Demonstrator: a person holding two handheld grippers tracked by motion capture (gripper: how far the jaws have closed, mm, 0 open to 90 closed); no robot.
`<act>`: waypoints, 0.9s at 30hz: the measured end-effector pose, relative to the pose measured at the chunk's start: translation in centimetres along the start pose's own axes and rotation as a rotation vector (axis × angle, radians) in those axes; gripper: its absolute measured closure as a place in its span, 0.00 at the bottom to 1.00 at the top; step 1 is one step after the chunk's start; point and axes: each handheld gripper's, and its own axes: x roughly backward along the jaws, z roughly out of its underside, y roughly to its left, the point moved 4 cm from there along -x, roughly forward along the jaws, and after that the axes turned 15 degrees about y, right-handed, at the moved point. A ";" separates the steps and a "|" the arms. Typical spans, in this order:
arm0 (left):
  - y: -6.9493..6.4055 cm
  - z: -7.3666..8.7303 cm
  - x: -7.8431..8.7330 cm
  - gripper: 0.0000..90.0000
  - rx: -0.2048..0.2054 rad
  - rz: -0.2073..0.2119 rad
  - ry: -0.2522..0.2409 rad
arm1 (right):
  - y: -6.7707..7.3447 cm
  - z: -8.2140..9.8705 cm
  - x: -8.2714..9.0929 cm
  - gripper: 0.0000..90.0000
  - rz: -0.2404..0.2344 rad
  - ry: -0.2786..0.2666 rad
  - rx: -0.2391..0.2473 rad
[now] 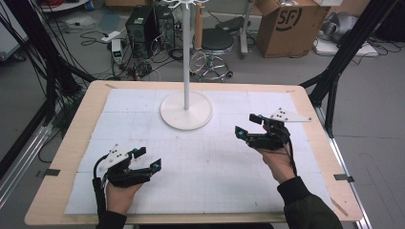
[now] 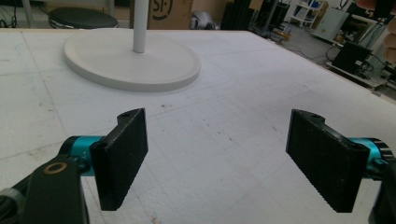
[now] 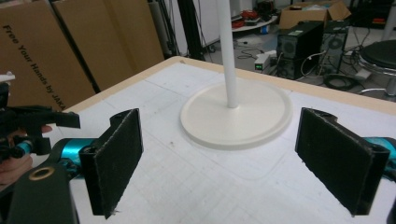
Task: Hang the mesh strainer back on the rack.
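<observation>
Both black two-jaw grippers, left [image 1: 147, 159] and right [image 1: 248, 125], sat wide open holding nothing. The white round-based pole stand [image 1: 186, 110] stood untouched between them, well apart.

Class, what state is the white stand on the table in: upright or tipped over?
Upright. The white stand has its round base flat on the table, and its pole rises straight up from the middle of the base.

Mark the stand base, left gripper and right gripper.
stand base [image 1: 177, 119]: high view, on the round white disc, left of the pole.
left gripper [image 1: 147, 159]: high view, midway between its fingertips.
right gripper [image 1: 248, 125]: high view, midway between its fingertips.
</observation>
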 end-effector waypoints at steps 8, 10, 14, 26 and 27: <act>-0.2 -0.4 -0.7 0.24 -0.012 0.006 0.005 | -0.1 1.9 1.1 0.16 0.023 0.005 0.007; -0.3 -0.4 -0.8 0.24 -0.014 0.008 0.003 | -0.3 2.5 1.2 0.15 0.031 0.008 -0.001; -0.4 -0.5 -1.0 0.24 -0.019 0.009 0.004 | -0.7 4.0 1.5 0.14 0.053 0.016 -0.015; -0.5 -0.5 -1.2 0.24 -0.029 0.005 0.013 | -1.4 7.8 2.7 0.12 0.072 0.003 -0.039; -0.5 -0.5 -1.2 0.24 -0.029 0.001 0.014 | -1.4 8.0 2.8 0.12 0.072 0.000 -0.041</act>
